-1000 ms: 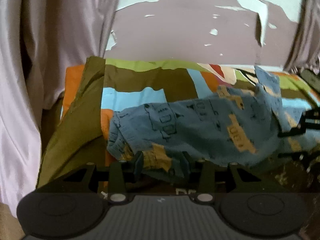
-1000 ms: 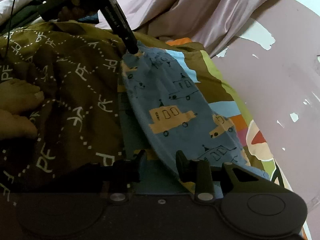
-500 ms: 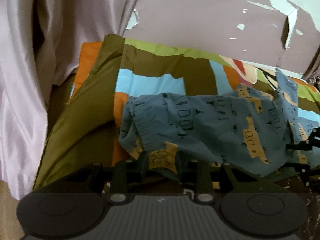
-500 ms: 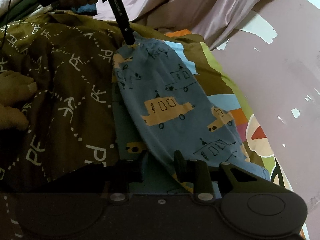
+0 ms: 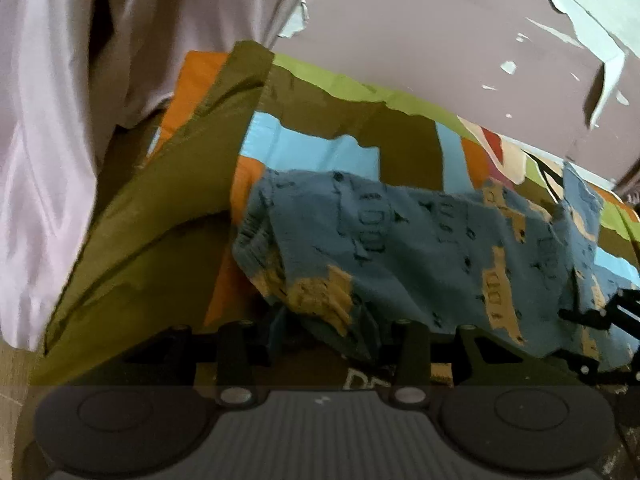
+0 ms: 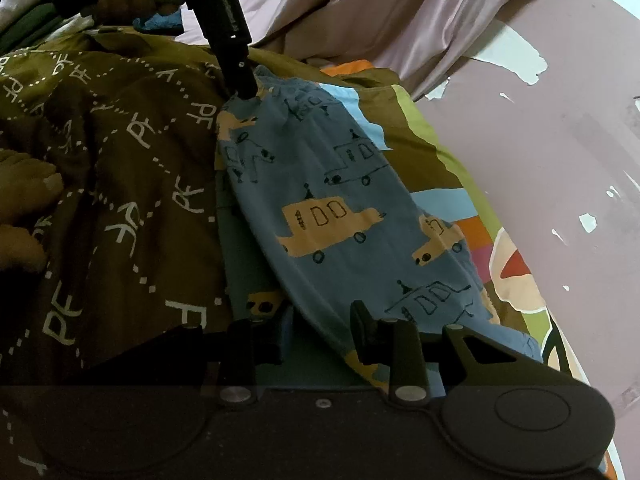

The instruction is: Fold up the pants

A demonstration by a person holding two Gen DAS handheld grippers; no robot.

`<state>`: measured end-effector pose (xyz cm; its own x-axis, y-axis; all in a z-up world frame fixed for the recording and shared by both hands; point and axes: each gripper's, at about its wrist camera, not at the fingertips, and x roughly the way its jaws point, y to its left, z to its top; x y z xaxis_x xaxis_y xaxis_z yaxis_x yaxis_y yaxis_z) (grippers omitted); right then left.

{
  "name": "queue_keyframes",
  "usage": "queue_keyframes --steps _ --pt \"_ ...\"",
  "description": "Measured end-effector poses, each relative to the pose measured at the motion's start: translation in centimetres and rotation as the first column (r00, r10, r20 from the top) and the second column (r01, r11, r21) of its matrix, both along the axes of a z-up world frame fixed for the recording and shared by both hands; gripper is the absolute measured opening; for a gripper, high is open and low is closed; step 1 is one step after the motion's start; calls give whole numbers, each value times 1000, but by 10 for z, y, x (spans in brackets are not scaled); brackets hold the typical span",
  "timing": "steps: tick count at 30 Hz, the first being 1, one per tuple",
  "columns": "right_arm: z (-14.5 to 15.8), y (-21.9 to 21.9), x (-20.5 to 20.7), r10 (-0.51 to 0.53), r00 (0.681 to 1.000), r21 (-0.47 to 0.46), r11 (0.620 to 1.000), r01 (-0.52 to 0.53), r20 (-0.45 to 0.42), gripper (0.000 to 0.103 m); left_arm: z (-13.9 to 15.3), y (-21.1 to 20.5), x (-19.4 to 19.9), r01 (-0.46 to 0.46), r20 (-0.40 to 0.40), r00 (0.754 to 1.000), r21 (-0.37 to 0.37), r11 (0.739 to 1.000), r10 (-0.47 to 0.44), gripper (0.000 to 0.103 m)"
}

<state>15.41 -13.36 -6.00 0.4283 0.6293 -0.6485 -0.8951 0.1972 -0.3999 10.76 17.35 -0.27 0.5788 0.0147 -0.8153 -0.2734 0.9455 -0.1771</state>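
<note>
Blue pants (image 5: 420, 248) printed with yellow cars hang stretched between my two grippers above the bed. My left gripper (image 5: 326, 332) has a bunched end of the cloth between its pads, and its jaws are opening slightly. In the right wrist view the same left gripper (image 6: 240, 90) pinches the far end of the pants (image 6: 332, 208). My right gripper (image 6: 320, 332) grips the near edge of the cloth, its jaws also easing open a little. It shows as a dark frame (image 5: 592, 316) at the right edge of the left wrist view.
Under the pants lie a brown cover with white letters (image 6: 120, 160) and a patchwork sheet (image 5: 312, 148). A pink curtain (image 5: 60, 120) hangs at the left beside a peeling wall (image 5: 440, 40). A person's bare feet (image 6: 24, 192) rest on the cover.
The left gripper has rolled, so its view now tilts and the bunched cloth end sits more to the middle. The right gripper stays put, and the pants remain stretched between both.
</note>
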Motion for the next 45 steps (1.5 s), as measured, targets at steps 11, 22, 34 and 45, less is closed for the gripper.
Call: queue_keyframes --steps 11,22,34,45 --pt "-6 9 -2 27 1000 -21 999 -27 -1 1 8 -10 2 11 35 999 92 996 -14 23" --pt "15 11 -22 42 999 32 999 -42 3 0 27 -12 5 66 63 995 207 976 -81 22" --pt "10 16 -25 12 1000 17 1000 -12 -10 1 25 -7 5 127 28 990 194 973 -135 23" --pt "-8 25 -28 -27 998 21 999 29 -65 1 -5 -3 3 124 -53 992 230 965 -115 24"
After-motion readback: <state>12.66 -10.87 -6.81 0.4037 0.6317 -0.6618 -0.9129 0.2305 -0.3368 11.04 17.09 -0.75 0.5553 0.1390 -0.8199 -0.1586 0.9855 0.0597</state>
